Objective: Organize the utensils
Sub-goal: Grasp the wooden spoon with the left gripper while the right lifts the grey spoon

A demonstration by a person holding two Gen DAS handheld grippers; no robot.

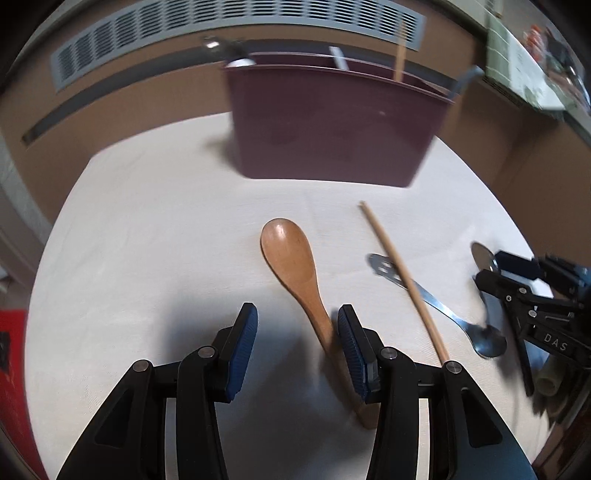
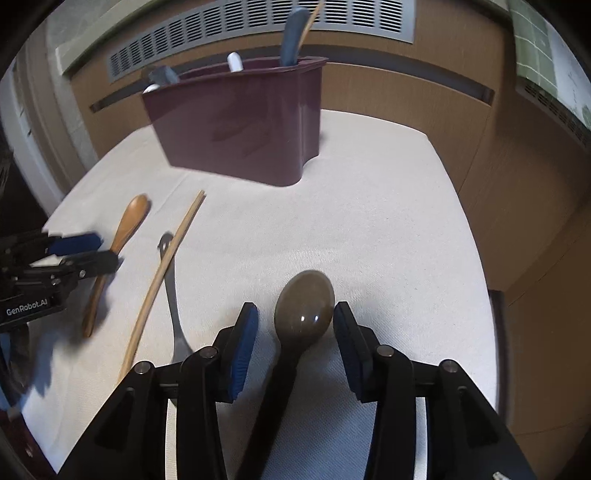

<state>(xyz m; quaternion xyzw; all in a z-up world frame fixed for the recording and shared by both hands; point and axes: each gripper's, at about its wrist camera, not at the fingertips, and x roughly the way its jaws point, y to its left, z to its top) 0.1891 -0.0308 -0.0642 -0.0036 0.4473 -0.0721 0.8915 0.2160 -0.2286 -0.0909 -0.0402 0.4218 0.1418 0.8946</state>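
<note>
A wooden spoon (image 1: pixel 291 258) lies on the white cloth, its handle running back between my left gripper's (image 1: pixel 297 328) open fingers, close to the right pad (image 1: pixel 351 332). Right of it lie a chopstick (image 1: pixel 402 280) and a metal spoon (image 1: pixel 436 306). The maroon utensil holder (image 1: pixel 332 122) stands at the back with several utensils in it. In the right wrist view, a dark spoon (image 2: pixel 304 306) lies between my right gripper's (image 2: pixel 295 328) open fingers, bowl forward. The left gripper (image 2: pixel 103 251) shows at the left over the wooden spoon (image 2: pixel 129 221), and the holder (image 2: pixel 240 122) is behind.
The cloth-covered table (image 2: pixel 388 221) ends at wooden wall panels with a vent grille (image 2: pixel 258 22) behind the holder. The right gripper's body (image 1: pixel 524 291) shows at the right of the left wrist view. The chopstick (image 2: pixel 162 266) crosses the metal spoon (image 2: pixel 173 295).
</note>
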